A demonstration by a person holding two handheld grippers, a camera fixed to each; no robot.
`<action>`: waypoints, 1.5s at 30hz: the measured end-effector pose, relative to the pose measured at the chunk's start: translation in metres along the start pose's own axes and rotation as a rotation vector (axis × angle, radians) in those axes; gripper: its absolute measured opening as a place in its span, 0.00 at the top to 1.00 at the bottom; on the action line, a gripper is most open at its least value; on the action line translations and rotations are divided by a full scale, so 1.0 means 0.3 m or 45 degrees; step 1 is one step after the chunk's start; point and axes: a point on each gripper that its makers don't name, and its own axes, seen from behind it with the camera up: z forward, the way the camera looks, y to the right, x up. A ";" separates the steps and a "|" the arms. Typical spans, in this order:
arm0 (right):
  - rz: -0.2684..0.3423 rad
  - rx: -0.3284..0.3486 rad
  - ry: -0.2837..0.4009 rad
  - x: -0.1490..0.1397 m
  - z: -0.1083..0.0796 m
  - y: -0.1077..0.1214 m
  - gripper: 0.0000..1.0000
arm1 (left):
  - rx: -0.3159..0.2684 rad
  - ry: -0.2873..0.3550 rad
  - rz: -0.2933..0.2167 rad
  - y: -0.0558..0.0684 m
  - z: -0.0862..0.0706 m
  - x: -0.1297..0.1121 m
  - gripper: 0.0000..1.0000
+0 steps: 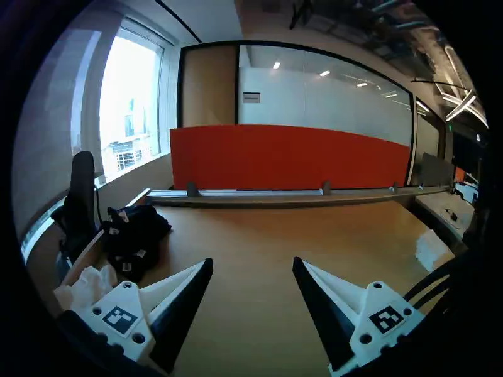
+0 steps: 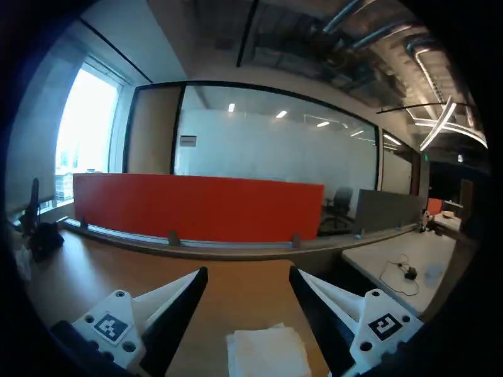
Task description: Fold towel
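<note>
Lying folded on desk (image 2: 82,276), white towel (image 2: 267,353), right tool (image 2: 247,270) spread above

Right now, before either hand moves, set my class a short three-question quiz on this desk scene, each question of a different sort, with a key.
1. True or false: the right tongs are shut on the folded white towel.
2. The divider behind the desk is: A blue, B orange-red, C green.
3. Fill in: the left tongs stand ___.
Key: 1 false; 2 B; 3 open.
</note>
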 end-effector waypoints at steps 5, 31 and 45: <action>0.012 0.035 0.019 0.037 -0.015 -0.046 0.00 | 0.047 0.102 -0.020 -0.036 0.000 0.082 0.06; 0.042 0.197 0.125 0.204 -0.077 -0.406 0.00 | 0.050 0.274 -0.037 -0.073 -0.004 0.247 0.06; 0.079 0.250 0.140 0.238 -0.090 -0.602 0.00 | 0.064 0.299 -0.037 -0.103 0.010 0.277 0.06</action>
